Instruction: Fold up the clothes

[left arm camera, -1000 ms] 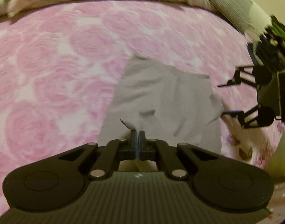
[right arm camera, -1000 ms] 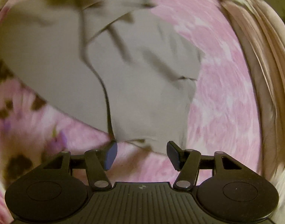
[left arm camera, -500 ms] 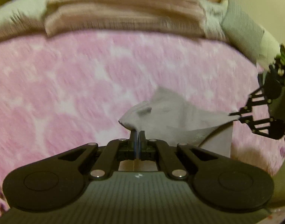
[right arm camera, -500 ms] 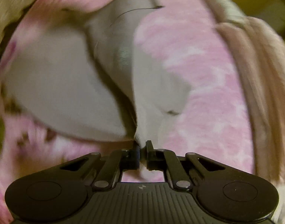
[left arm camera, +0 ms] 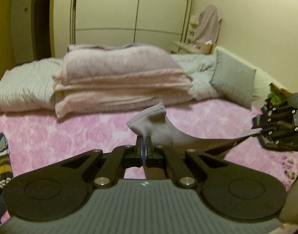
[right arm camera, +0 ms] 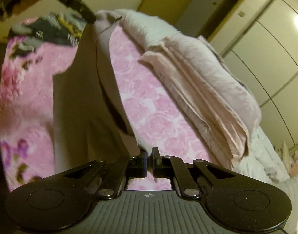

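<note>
The left tool (left arm camera: 143,146) is clamped on one corner of the thin grey cloth garment (left arm camera: 162,132), and the right tool (right arm camera: 148,159) is closed on another edge of the same fabric (right arm camera: 76,101). The garment is held stretched between them in the air above the bed's pink rose-patterned cover (left arm camera: 71,134). For a clean fold, the top edge should be kept taut and level, both grips kept firm, and the hanging part allowed to settle before it is lowered flat, clear of the stacked pale pink blankets (left arm camera: 117,81).
</note>
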### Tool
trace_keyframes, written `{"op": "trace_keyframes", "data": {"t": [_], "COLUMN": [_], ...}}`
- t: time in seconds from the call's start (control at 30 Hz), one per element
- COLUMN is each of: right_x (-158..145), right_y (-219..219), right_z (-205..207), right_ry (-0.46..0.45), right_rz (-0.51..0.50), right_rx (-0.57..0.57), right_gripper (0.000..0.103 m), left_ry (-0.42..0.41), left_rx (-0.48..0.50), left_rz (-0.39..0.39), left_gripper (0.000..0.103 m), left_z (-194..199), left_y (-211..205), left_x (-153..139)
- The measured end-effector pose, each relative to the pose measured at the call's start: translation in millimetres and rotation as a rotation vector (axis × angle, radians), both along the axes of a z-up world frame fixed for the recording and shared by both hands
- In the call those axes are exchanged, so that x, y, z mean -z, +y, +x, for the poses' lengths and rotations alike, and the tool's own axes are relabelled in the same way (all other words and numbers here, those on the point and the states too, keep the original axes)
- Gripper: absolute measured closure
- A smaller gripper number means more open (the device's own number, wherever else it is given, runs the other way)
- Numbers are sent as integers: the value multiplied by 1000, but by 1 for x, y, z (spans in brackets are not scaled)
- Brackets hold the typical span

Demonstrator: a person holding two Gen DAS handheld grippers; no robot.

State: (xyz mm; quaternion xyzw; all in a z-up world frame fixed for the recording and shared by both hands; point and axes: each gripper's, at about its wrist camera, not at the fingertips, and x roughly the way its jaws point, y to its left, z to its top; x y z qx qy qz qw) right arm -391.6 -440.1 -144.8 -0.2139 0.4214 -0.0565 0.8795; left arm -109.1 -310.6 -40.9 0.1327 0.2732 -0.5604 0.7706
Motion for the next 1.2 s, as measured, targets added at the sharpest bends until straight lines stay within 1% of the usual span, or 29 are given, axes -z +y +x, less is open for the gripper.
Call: {"op": "trace_keyframes", "data": {"t": [0.1, 0.2, 0.33, 0.4, 0.43, 0.47, 0.53, 0.57, 0.6, 0.63, 0.67, 0.7, 0.73, 0.77, 0.8, 0.87, 0.93, 1.0, 1.1, 1.2], "right_x": [-38, -72, -109, -115, -113, -107, -90, -74, -58, -39, -20, -2, 11, 24, 41, 72, 104, 136, 167, 192], "right_y": [8, 4, -24, -48, -63, -81, -113, -132, -146, -157, -167, -175, -178, -178, -175, -166, -154, -143, -129, -105], "right_z": [-23, -31, -12, 13, 30, 46, 80, 101, 117, 130, 141, 146, 147, 144, 135, 116, 91, 65, 29, -2], "right_ry": [-48, -94, -154, -170, -176, -183, -198, -189, -177, -160, -140, -118, -103, -87, -62, 8, 79, 147, 204, 235], "right_rz": [31, 31, -13, -44, -62, -70, -67, -68, -83, -94, -93, -63, -33, -2, 33, 100, 169, 267, 411, 499], "right_rx": [38, 78, 133, 150, 160, 176, 212, 225, 249, 280, 317, 347, 372, 400, 419, 448, 491, 545, 626, 651], "right_gripper": [103, 103, 103, 103, 102, 102, 102, 97, 78, 67, 60, 60, 60, 60, 59, 59, 59, 59, 59, 59], "left_ry": [-13, -4, 7, 13, 13, 14, 33, 49, 53, 57, 69, 89, 108, 119, 134, 184, 260, 330, 412, 483], "left_rx": [21, 27, 49, 56, 54, 51, 31, 11, -8, -27, -53, -72, -79, -84, -86, -79, -94, -115, -139, -156], "left_rz": [-38, -73, -108, -103, -103, -102, -74, -59, -50, -35, -15, -1, 8, 19, 42, 104, 188, 260, 342, 392], "left_gripper": [103, 103, 103, 103, 103, 103, 101, 98, 94, 87, 85, 85, 83, 79, 77, 77, 77, 77, 73, 70], "left_z": [-6, 3, 36, 60, 74, 88, 121, 139, 155, 167, 178, 186, 191, 191, 190, 182, 168, 148, 109, 70], "left_y": [-3, -17, -53, -82, -99, -115, -155, -175, -190, -201, -210, -213, -211, -203, -196, -178, -153, -125, -88, -60], "left_x": [-25, -44, -60, -58, -55, -50, -27, -11, 5, 21, 38, 54, 69, 84, 101, 138, 177, 210, 246, 275]}}
